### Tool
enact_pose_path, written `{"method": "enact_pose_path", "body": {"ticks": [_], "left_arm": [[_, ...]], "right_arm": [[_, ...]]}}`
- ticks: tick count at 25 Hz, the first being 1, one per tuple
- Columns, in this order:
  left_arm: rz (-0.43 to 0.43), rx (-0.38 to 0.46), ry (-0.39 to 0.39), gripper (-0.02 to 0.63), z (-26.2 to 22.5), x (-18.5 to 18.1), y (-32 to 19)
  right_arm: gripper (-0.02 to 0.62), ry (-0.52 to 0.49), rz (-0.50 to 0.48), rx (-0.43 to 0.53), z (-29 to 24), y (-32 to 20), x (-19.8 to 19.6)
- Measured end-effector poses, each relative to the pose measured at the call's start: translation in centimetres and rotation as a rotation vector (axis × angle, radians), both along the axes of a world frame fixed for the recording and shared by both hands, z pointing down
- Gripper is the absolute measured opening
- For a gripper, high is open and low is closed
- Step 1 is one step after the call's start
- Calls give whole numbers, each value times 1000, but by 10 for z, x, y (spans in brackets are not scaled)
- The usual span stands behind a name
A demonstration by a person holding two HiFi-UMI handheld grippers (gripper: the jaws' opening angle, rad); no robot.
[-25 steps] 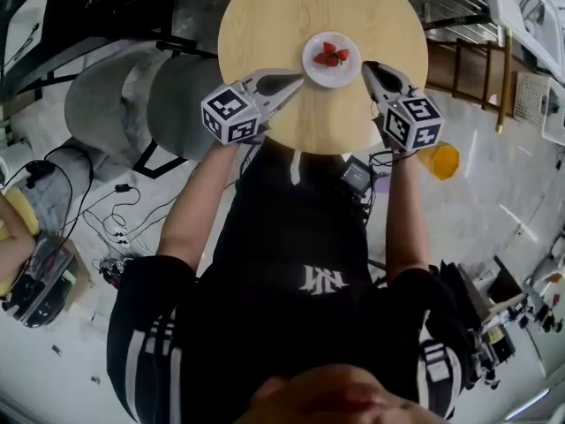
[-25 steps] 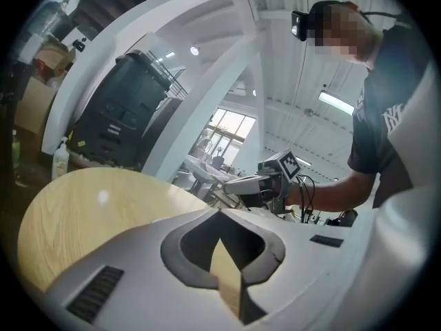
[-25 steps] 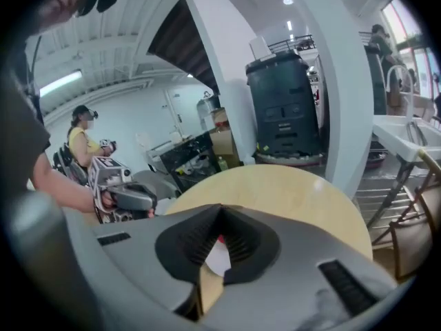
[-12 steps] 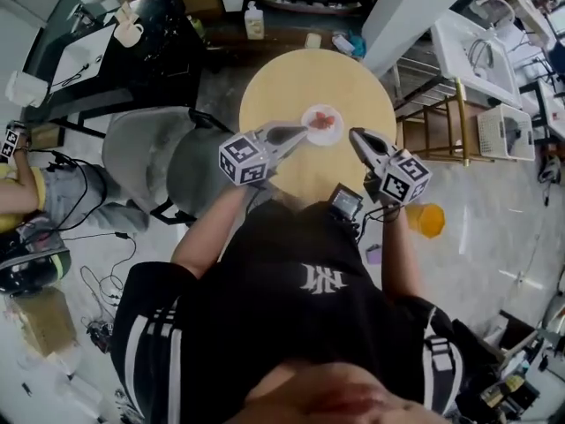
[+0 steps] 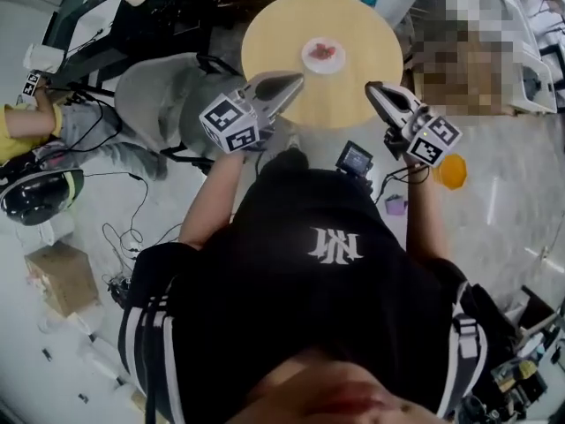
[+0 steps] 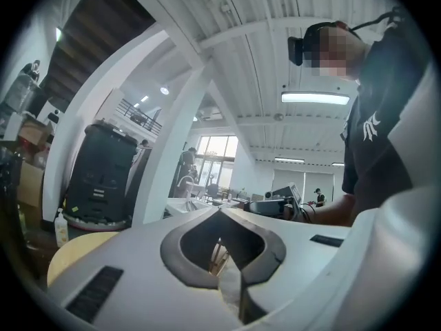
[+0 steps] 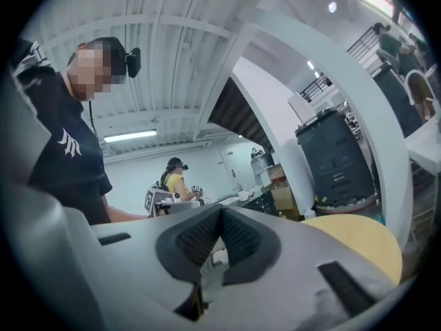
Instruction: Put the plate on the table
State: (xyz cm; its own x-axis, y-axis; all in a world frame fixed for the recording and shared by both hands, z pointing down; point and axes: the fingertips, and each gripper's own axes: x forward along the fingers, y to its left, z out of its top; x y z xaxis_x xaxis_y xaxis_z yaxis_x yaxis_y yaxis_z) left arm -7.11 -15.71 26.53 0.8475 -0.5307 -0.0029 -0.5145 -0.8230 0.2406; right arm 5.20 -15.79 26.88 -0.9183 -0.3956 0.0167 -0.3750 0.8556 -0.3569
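A small white plate (image 5: 323, 54) with red strawberry pieces rests on the round wooden table (image 5: 265, 34) at the top of the head view. Both grippers are held up near the table's near edge, apart from the plate. My left gripper (image 5: 296, 80) is shut with nothing in it, and so is my right gripper (image 5: 371, 88). In the left gripper view the left gripper (image 6: 231, 281) points up across the room, with the table's edge (image 6: 76, 254) low at the left. The right gripper (image 7: 203, 288) shows shut jaws, with the table (image 7: 358, 243) at the right.
A grey chair (image 5: 159, 95) stands left of the table. An orange cup (image 5: 452, 170) and a cardboard box (image 5: 62, 276) are on the floor, with cables around. A person in yellow (image 5: 26, 122) sits at the far left. A small black device (image 5: 356, 159) hangs at my waist.
Both grippers have drawn back from the plate, which stays on the table. The head view has pulled away, so the table looks smaller and farther.
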Motion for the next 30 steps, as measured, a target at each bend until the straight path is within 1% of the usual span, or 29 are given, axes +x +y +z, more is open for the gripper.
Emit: {"method": "enact_pose_path", "body": {"ticks": [2, 4, 5, 8, 10, 12, 16, 20, 25, 27, 30], "left_arm": [[-3, -10, 0, 11, 0, 17, 35], [-3, -47, 9, 10, 6, 34, 64], [-2, -65, -2, 9, 11, 42, 79], [0, -93, -78, 10, 23, 62, 126], [9, -104, -97, 10, 20, 66, 153], [25, -110, -101, 10, 15, 68, 172], [69, -102, -89, 9, 7, 72, 193], [92, -91, -69, 9, 8, 67, 210], [110, -86, -45, 9, 20, 53, 241], [104, -82, -37, 9, 24, 44, 259], [84, -81, -35, 9, 37, 34, 300]], "right_arm": [[2, 0, -15, -31, 9, 30, 11], [2, 19, -21, -37, 16, 56, 19], [2, 33, -26, -30, 19, 70, 23], [2, 55, -58, -18, 24, 114, 31], [2, 50, -91, -18, 25, 140, 31], [2, 46, -116, -25, 25, 157, 29], [2, 40, -147, -10, 19, 187, 26], [2, 33, -115, 6, 17, 215, 22], [2, 95, -45, -12, 29, 244, 14], [2, 79, -23, -21, 28, 258, 9], [1, 65, 12, -27, 31, 287, 9]]}}
